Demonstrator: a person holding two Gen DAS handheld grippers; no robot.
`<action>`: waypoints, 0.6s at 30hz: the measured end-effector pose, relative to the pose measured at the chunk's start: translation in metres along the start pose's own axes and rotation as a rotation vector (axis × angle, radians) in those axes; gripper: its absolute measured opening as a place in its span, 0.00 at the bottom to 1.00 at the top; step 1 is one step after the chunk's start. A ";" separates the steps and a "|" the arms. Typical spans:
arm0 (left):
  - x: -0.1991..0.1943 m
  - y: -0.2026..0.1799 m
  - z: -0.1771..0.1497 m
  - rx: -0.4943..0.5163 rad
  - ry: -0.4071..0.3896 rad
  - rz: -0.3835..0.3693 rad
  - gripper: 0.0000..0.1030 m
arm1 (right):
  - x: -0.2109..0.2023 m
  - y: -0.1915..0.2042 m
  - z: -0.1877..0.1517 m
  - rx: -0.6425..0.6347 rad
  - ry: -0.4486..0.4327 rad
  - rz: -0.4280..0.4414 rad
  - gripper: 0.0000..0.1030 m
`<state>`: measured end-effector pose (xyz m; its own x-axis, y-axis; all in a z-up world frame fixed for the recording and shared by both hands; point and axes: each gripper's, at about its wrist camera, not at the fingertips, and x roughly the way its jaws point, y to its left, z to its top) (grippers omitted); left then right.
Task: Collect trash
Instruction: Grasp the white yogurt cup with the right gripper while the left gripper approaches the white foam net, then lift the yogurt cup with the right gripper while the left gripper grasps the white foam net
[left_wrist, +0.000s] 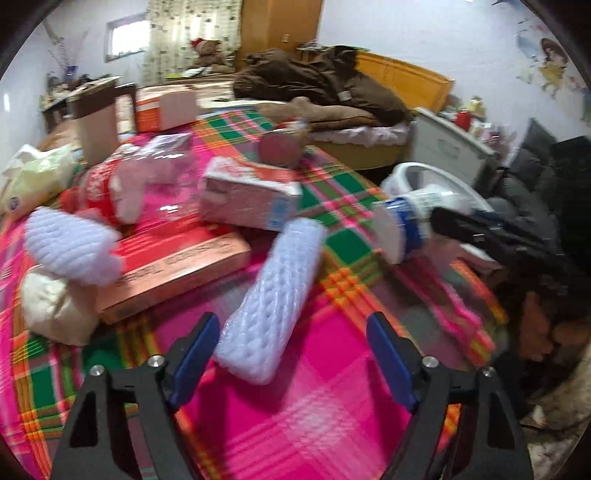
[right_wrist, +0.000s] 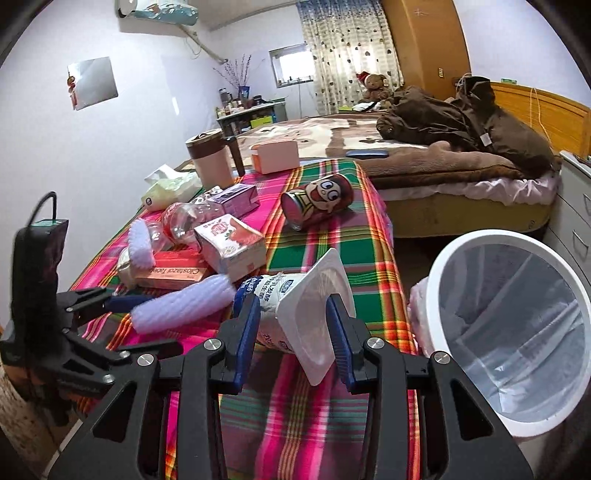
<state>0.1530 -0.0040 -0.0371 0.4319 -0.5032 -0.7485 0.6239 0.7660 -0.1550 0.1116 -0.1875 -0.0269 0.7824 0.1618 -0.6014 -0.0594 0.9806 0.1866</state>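
The right gripper (right_wrist: 291, 332) is clamped on a white yogurt cup (right_wrist: 306, 306), its blue pads pressing the cup's sides with the square mouth tipped toward the camera, held just above the near right edge of the table (right_wrist: 332, 258). The left gripper (left_wrist: 293, 352) stands with its jaws apart, and one end of a white foam sleeve (left_wrist: 273, 295) lies between them without either pad touching it; the sleeve rests on the plaid cloth near the table's near edge. Further in, toward the left edge, lie a flat orange box (left_wrist: 173, 269), a second foam sleeve (left_wrist: 70, 243), a pink carton (left_wrist: 251, 195) and a crushed clear bottle (left_wrist: 147, 184); a red can (right_wrist: 317, 203) lies on its side near the far right corner. Just past the right edge stands a white bin (right_wrist: 517, 325) with a clear liner, mouth tilted toward the cup. The step in hand looks like carrying the cup to the bin while the left lines up its next pick. Next the right should swing over the bin's rim and let go, and the left should settle lower around the sleeve and squeeze gently, since foam will crush
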 end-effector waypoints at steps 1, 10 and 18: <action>-0.002 -0.001 0.002 0.006 -0.012 0.001 0.80 | 0.001 -0.001 0.000 0.003 0.000 -0.002 0.37; 0.029 0.000 0.017 0.014 0.035 0.098 0.75 | -0.006 -0.010 -0.002 0.015 -0.005 0.000 0.37; 0.032 -0.008 0.014 -0.001 0.031 0.132 0.38 | -0.007 -0.013 -0.004 -0.004 -0.006 -0.009 0.31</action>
<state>0.1702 -0.0318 -0.0506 0.4899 -0.3854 -0.7820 0.5622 0.8252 -0.0544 0.1047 -0.2010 -0.0288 0.7868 0.1525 -0.5981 -0.0548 0.9824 0.1784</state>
